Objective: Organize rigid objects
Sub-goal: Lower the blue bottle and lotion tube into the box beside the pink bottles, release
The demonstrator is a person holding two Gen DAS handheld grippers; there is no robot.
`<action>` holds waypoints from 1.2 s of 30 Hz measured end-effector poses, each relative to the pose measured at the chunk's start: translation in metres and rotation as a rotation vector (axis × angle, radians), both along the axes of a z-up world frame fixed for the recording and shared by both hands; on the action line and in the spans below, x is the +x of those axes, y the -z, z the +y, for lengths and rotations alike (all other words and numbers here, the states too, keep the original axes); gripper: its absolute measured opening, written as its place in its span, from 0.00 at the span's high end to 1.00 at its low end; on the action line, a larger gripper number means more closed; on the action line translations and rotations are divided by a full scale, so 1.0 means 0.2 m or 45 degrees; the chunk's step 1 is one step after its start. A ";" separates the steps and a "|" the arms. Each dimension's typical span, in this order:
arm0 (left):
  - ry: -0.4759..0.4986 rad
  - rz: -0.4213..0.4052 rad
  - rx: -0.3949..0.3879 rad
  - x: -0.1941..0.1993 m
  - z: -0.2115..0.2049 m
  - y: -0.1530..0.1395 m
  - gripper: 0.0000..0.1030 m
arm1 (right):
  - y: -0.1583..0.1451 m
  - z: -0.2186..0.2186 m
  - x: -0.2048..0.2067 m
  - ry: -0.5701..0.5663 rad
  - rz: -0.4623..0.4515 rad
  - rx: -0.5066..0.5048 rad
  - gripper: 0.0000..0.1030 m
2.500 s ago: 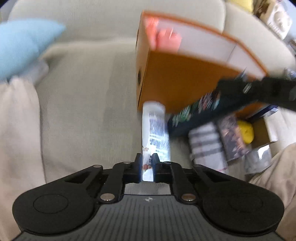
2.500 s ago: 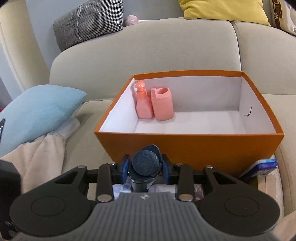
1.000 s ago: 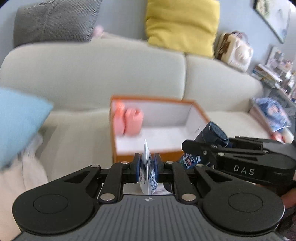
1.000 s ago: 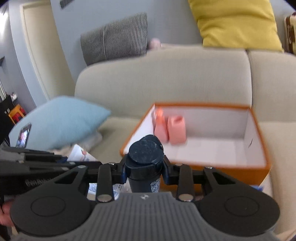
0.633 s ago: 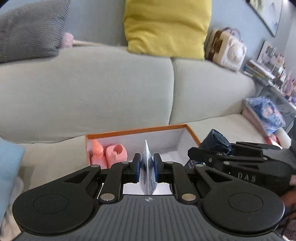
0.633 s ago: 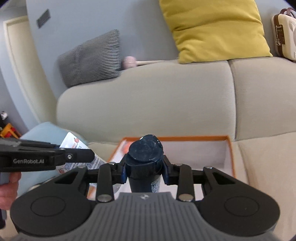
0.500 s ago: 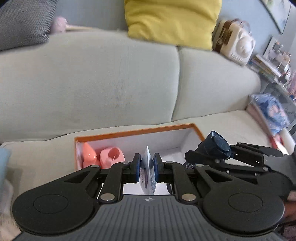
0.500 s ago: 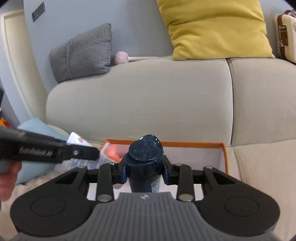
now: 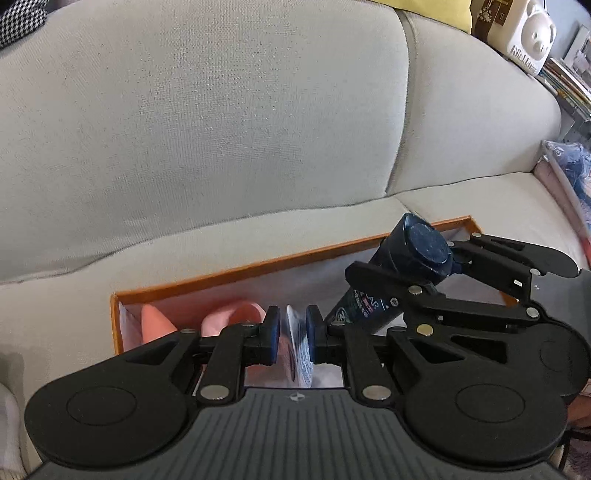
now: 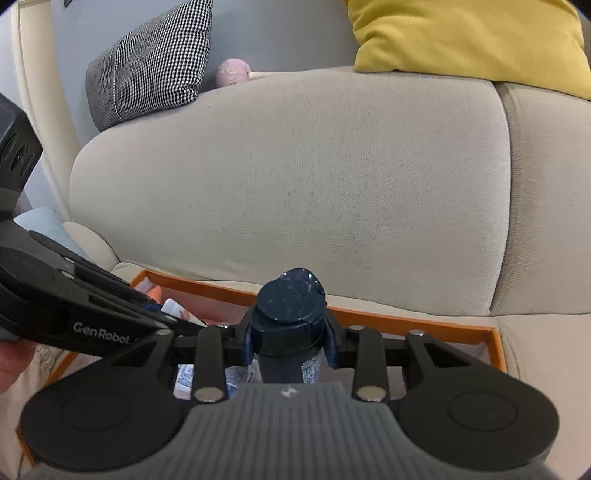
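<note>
An orange box [image 9: 280, 264] with a white inside sits on the sofa seat; its rim also shows in the right wrist view [image 10: 436, 322]. My left gripper [image 9: 290, 334] hangs over the box with its jaws slightly apart, and the white printed tube [image 9: 300, 349] stands between them, touching only the right pad. My right gripper [image 10: 290, 341] is shut on a dark blue bottle [image 10: 290, 314] and holds it tilted over the box's right half [image 9: 413, 266]. Two pink containers [image 9: 236, 314] stand in the box's left corner, partly hidden by my left fingers.
The beige sofa backrest [image 9: 221, 110] rises right behind the box. A houndstooth pillow [image 10: 147, 62] and a yellow pillow [image 10: 469, 37] lie on top of it. A light blue pillow [image 10: 40, 221] is at the left. A white bear-shaped item [image 9: 532, 33] and books are at the far right.
Both grippers have come forward and down over the orange box. The left jaws have opened a little around the tube. The bottle now hangs tilted above the box's right side.
</note>
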State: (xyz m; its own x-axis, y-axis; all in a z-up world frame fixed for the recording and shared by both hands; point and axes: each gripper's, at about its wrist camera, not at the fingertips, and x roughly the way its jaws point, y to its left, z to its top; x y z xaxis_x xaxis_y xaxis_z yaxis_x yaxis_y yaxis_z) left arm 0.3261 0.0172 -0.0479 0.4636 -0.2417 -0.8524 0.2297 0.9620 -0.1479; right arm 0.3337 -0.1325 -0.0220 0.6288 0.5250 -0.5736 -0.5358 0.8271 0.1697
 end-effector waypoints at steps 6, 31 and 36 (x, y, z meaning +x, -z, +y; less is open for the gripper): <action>-0.030 -0.032 0.008 0.05 -0.02 0.02 0.81 | 0.05 -0.01 0.03 -0.011 0.055 0.048 0.65; 0.029 -0.076 -0.009 -0.08 -0.05 -0.06 0.68 | 0.08 0.07 -0.03 -0.137 0.253 -0.359 0.48; 0.027 -0.064 -0.018 -0.06 -0.06 -0.04 0.78 | 0.16 0.11 0.02 -0.149 0.387 -0.413 0.62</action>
State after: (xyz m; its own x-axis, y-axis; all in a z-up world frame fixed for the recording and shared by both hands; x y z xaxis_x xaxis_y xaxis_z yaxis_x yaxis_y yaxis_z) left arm 0.3131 0.0042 -0.0400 0.5001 -0.2638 -0.8248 0.2575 0.9547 -0.1493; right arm 0.3385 -0.1107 -0.0536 0.3534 0.3454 -0.8693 -0.5947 0.8003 0.0762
